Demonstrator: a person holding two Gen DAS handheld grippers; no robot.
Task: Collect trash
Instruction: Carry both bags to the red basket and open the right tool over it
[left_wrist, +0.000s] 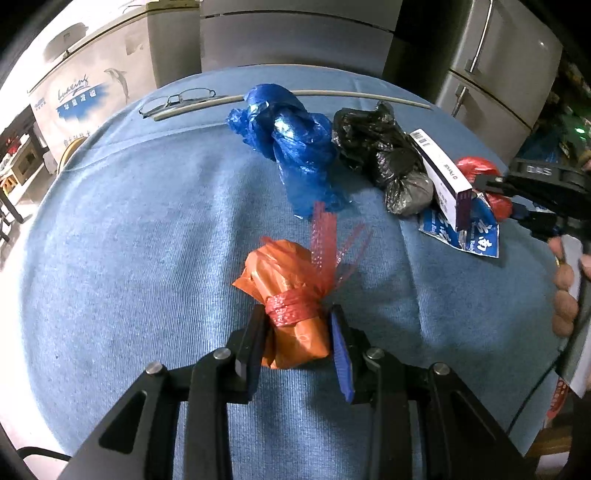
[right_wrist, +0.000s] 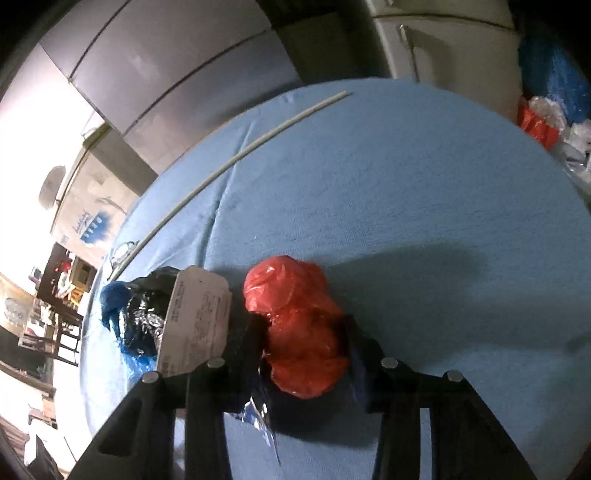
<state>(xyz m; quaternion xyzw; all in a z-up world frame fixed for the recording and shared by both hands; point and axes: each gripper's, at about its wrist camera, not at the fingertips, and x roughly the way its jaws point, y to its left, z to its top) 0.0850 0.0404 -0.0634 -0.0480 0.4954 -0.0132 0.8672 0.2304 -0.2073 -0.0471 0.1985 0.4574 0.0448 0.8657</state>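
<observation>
- Gripping: the left gripper (left_wrist: 299, 332) is clenching an orange bag bundle (left_wrist: 288, 317) tied round with red netting (left_wrist: 291, 306), both pads pressing on its sides just above the cloth.
- Closing: the right gripper (right_wrist: 306, 339) is bracketing a red bag bundle (right_wrist: 299, 325); its fingers are touching the plastic (blur is hiding how firm the hold is).
- Waiting nearby: a blue bag (left_wrist: 291, 147), a black bag (left_wrist: 384, 158), a white carton (left_wrist: 443, 173) and a blue printed wrapper (left_wrist: 476, 236) are lying clustered together.
- Step in hand, as judged: picking up two pieces at once; next move is calling for a lift clear of the pile, toward a bin not in view.
- Surface: a blue tablecloth (left_wrist: 147, 240) is bearing eyeglasses (left_wrist: 177, 99) and a long pale rod (left_wrist: 332, 94).
- Room: grey fridges (left_wrist: 506, 81) are standing behind.
</observation>
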